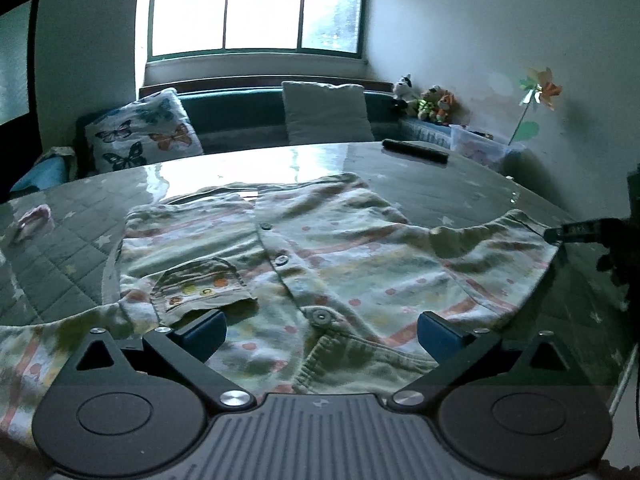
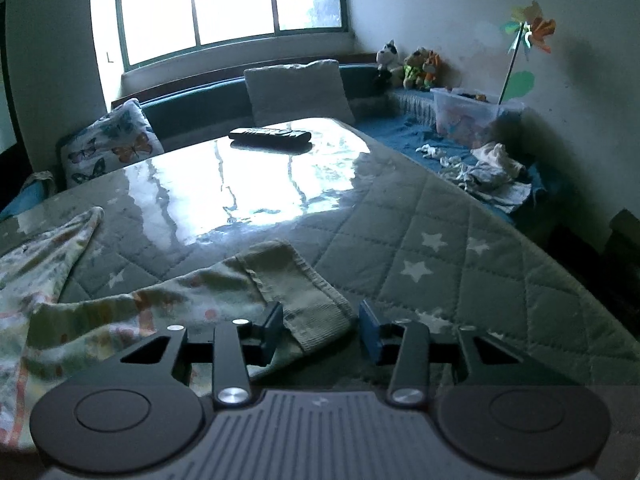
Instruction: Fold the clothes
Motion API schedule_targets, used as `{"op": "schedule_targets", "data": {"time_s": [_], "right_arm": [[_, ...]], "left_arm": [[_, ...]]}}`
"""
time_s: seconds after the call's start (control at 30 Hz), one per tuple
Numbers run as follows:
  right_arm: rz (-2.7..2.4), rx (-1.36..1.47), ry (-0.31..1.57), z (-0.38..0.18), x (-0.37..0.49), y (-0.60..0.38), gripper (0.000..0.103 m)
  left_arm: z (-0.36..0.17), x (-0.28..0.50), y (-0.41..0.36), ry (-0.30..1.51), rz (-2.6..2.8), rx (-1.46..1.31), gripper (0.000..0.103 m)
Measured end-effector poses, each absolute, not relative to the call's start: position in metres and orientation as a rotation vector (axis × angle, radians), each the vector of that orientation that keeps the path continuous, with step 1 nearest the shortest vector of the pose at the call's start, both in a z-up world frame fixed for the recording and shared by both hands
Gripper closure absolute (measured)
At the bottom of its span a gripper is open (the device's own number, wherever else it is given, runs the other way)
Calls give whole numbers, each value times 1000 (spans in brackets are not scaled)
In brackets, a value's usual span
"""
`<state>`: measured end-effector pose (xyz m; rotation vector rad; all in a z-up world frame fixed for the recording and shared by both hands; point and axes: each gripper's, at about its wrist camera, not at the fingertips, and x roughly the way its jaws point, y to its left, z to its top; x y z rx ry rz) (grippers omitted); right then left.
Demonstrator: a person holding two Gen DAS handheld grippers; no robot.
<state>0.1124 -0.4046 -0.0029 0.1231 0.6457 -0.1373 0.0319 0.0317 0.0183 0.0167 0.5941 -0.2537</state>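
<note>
A small button-front garment point(image 1: 320, 256), pale with pink stripes and dots and a chest pocket, lies spread on the quilted table. My left gripper point(image 1: 320, 334) hovers open over its near hem, blue pads wide apart. In the right wrist view a sleeve point(image 2: 224, 296) of the same garment stretches toward me, and its ribbed green cuff point(image 2: 316, 312) lies between the fingers of my right gripper point(image 2: 320, 334). The jaws stand open around the cuff without pinching it. The right gripper's dark tip point(image 1: 576, 230) shows at the sleeve end in the left wrist view.
A black remote point(image 2: 270, 135) lies at the table's point(image 2: 440, 240) far side. A small pink item point(image 1: 34, 218) sits at the left. Behind are a bench with pillows point(image 1: 326, 112), soft toys point(image 1: 428, 100), a plastic bin point(image 2: 472, 114) and loose cloths point(image 2: 488, 172).
</note>
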Motion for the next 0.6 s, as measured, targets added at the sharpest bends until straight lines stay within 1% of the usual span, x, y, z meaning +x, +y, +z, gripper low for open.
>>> {"op": "schedule_targets", "data": {"time_s": [0.03, 0.07, 0.1, 0.23, 0.4, 0.6], "right_arm": [[-128, 125, 648, -2, 112, -403, 83], [-115, 136, 651, -1, 112, -403, 91], [-108, 143, 650, 1, 111, -401, 93], [-69, 160, 606, 20, 103, -394, 95], [55, 201, 536, 60, 93, -375, 96], [264, 212, 486, 102, 89, -329, 96]], "left_arm": [[18, 33, 32, 598, -247, 15, 0], [18, 34, 33, 602, -241, 13, 0], [18, 34, 34, 604, -237, 13, 0], [17, 35, 35, 610, -218, 14, 0], [15, 36, 38, 619, -192, 13, 0], [15, 29, 44, 618, -158, -4, 0]]}}
